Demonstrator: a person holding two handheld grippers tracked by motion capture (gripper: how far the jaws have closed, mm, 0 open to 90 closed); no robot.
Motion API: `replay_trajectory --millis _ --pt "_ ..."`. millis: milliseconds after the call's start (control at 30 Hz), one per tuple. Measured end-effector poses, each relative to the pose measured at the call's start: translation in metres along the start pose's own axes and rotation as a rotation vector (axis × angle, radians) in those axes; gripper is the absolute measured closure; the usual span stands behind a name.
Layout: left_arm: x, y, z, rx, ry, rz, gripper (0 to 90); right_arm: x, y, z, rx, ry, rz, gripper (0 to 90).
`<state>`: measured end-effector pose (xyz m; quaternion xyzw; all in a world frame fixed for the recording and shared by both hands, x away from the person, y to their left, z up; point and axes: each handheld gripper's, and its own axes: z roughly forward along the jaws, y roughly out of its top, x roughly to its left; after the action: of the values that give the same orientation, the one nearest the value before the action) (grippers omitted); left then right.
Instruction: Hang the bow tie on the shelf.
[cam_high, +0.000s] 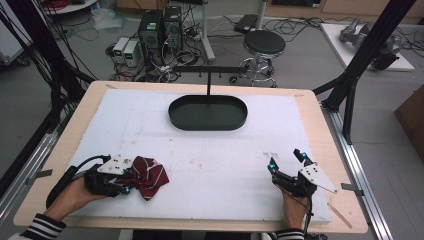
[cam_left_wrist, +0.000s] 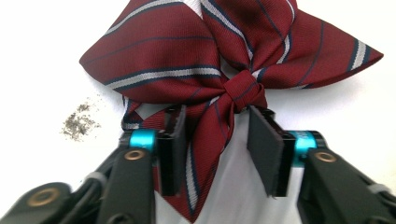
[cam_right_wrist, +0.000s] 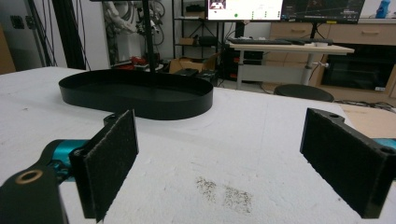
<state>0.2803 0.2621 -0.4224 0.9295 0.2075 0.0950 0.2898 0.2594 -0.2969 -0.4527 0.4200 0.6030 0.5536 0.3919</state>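
The left tool (cam_left_wrist: 217, 140) sits low at the near left of the counter (cam_high: 65, 145). Its jaws are apart, one on each side of a tail of the red striped bow tie (cam_left_wrist: 219, 56). One pad (cam_left_wrist: 173, 149) touches the cloth. The other pad (cam_left_wrist: 267, 149) is a little way off it. So the tool is not squeezing yet. It is released, with the cloth in between.

The bow tie (cam_high: 148, 175) lies flat on the white sheet (cam_high: 215, 150), just in front of that tool. Its knot (cam_left_wrist: 243, 88) is just past the tips of the pads.

I think the step here is to grab the bow tie. To do it well, close the jaws slowly on the tail, close to the knot, where the cloth is thick. Thin cloth can slip out, so hold a good bit of it. Keep the pads low so they do not miss. Lift gently, because the bow is floppy and may droop.

The right tool (cam_high: 289, 164) is at the near right of the counter, well apart from the bow tie. Its jaws are wide apart and hold nothing.

Farther off, in the middle, is a black tray (cam_high: 175, 117) with a thin stand (cam_high: 208, 82) rising from it. The bow tie may be meant to go there, but I cannot be sure.
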Motion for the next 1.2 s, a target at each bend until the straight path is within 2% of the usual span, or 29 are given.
replay_trajectory --millis 67,100,267,400,733,900,1200 --pt "0.002 -0.001 -0.001 -0.003 -0.005 -0.016 70.8 0.0 0.0 0.0 -0.001 0.0 -0.001 10.4" --pt "0.002 -0.001 -0.001 -0.002 0.001 -0.014 77.2 0.0 0.0 0.0 -0.001 0.001 0.0 10.4" --pt "0.0 0.001 -0.001 -0.021 0.011 -0.01 82.1 0.0 0.0 0.0 -0.002 0.001 0.001 10.4" --pt "-0.001 0.003 -0.005 -0.062 0.025 -0.01 83.5 0.0 0.0 0.0 -0.002 0.001 0.0 10.4" --pt "0.004 0.014 -0.019 -0.224 0.059 -0.053 84.2 0.0 0.0 0.0 -0.001 0.0 0.003 10.4" --pt "0.008 0.021 -0.021 -0.285 0.064 -0.081 84.2 0.0 0.0 0.0 -0.001 -0.001 0.001 10.4" --pt "0.015 0.039 -0.026 -0.369 0.083 -0.105 84.2 0.0 0.0 0.0 0.0 0.001 0.008 10.4"
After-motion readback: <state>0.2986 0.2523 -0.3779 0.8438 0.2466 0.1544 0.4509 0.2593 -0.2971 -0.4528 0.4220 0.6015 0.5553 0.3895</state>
